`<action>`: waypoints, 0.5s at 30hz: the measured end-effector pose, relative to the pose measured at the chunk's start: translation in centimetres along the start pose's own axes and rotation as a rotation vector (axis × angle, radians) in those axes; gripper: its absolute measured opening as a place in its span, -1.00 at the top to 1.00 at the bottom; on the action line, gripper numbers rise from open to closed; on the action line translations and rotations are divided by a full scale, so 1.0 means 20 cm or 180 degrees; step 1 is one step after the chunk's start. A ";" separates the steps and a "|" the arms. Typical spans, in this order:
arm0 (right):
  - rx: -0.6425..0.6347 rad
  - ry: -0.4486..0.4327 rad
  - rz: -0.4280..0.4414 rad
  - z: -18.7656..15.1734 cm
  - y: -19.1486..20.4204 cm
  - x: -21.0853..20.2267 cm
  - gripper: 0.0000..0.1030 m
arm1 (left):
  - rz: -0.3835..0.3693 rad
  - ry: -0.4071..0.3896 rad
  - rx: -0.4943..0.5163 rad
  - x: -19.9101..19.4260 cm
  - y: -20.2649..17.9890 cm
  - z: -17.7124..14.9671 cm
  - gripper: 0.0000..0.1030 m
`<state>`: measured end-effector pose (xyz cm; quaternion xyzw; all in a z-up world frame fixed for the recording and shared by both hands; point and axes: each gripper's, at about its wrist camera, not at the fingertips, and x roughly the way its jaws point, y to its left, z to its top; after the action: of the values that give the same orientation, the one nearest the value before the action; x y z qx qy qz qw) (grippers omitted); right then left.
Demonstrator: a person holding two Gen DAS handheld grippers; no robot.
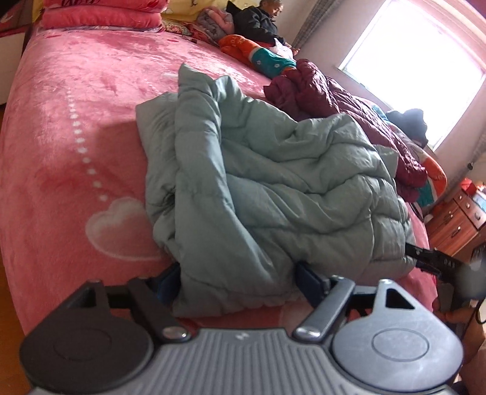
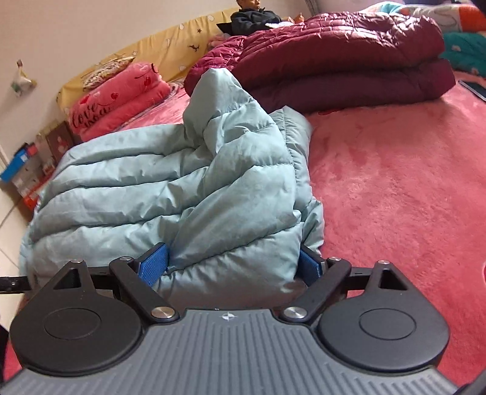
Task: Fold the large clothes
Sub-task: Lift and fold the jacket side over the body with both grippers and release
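1. Looking from the left wrist, one sees the pale green padded jacket (image 1: 267, 182) bunched on the pink bed cover (image 1: 76, 136), and only this view shows the bright window (image 1: 425, 70), the wooden drawers (image 1: 455, 218) and the white cloud print (image 1: 118, 228) on the cover.
2. The right wrist view alone shows the folded pink blanket (image 2: 118, 100) at the head of the bed, the yellow headboard (image 2: 170, 51) behind it and the boxes (image 2: 30, 164) on the floor by the wall.
3. Both views show the dark red quilted garment (image 2: 349, 60) lying behind the green jacket, and a seated person (image 1: 261, 21) far at the back.
4. The left gripper (image 1: 240, 282) is low at the near edge of the bed and points across it; its blue pads stand on both sides of a thick fold of the jacket hem and pinch it.
5. The right gripper (image 2: 234, 264) is also low and nearly level; its blue pads press a fat fold of the same jacket from both sides.
6. In the left view the tip of the right gripper shows at the right corner of the jacket.
7. The jacket's long axis runs away from the grippers toward the head of the bed, and one end stands up as a peak.
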<state>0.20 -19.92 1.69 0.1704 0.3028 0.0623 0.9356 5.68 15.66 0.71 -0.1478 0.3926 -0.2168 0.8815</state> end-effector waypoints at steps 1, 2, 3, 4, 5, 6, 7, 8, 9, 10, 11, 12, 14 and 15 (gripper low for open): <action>-0.0004 0.0002 -0.0008 0.00 0.01 0.01 -1.00 | -0.0009 -0.0001 0.0029 0.00 0.00 0.00 -0.23; -0.0003 0.0008 -0.0026 0.00 0.02 0.02 -1.00 | -0.0025 0.0002 0.0035 0.01 -0.01 0.00 0.01; 0.0011 0.0018 -0.0031 0.00 0.03 0.02 -0.88 | -0.0056 0.0005 0.0020 0.01 0.00 0.01 0.26; 0.0055 0.0024 -0.0026 0.00 0.03 0.02 -0.68 | -0.0082 0.0000 -0.0012 0.01 0.00 0.01 0.35; 0.0123 0.0018 -0.0012 0.01 0.02 0.01 -0.58 | -0.0107 -0.0018 -0.0043 0.00 0.01 0.01 0.47; 0.0195 0.0011 0.0005 0.01 0.01 0.00 -0.36 | -0.0131 -0.0040 -0.0058 -0.01 0.01 0.02 0.54; 0.0248 0.0008 0.0026 0.00 0.00 -0.02 -0.13 | -0.0152 -0.0063 -0.0058 -0.01 0.01 0.02 0.56; 0.0293 0.0007 0.0039 0.00 -0.01 -0.03 -0.05 | -0.0172 -0.0081 -0.0057 -0.02 0.01 0.02 0.61; 0.0308 0.0003 0.0037 0.00 0.00 -0.04 0.11 | -0.0201 -0.0098 -0.0069 -0.03 0.01 0.02 0.66; 0.0297 0.0000 0.0024 0.00 0.01 -0.05 0.19 | -0.0238 -0.0123 -0.0100 -0.04 0.02 0.03 0.67; 0.0269 -0.0012 -0.0013 0.00 0.03 -0.07 0.24 | -0.0272 -0.0150 -0.0141 -0.05 0.02 0.03 0.70; 0.0245 -0.0027 -0.0063 -0.01 0.05 -0.08 0.31 | -0.0309 -0.0177 -0.0186 -0.07 0.03 0.04 0.72; 0.0226 -0.0046 -0.0144 -0.02 0.09 -0.08 0.40 | -0.0353 -0.0238 -0.0235 -0.10 0.05 0.04 0.74; 0.0225 -0.0050 -0.0188 -0.03 0.10 -0.09 0.44 | -0.0362 -0.0256 -0.0236 -0.12 0.05 0.04 0.75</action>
<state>-1.60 -18.22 2.86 0.1948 0.3024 0.0226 0.9328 5.13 17.86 2.32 -0.2110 0.3556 -0.2457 0.8767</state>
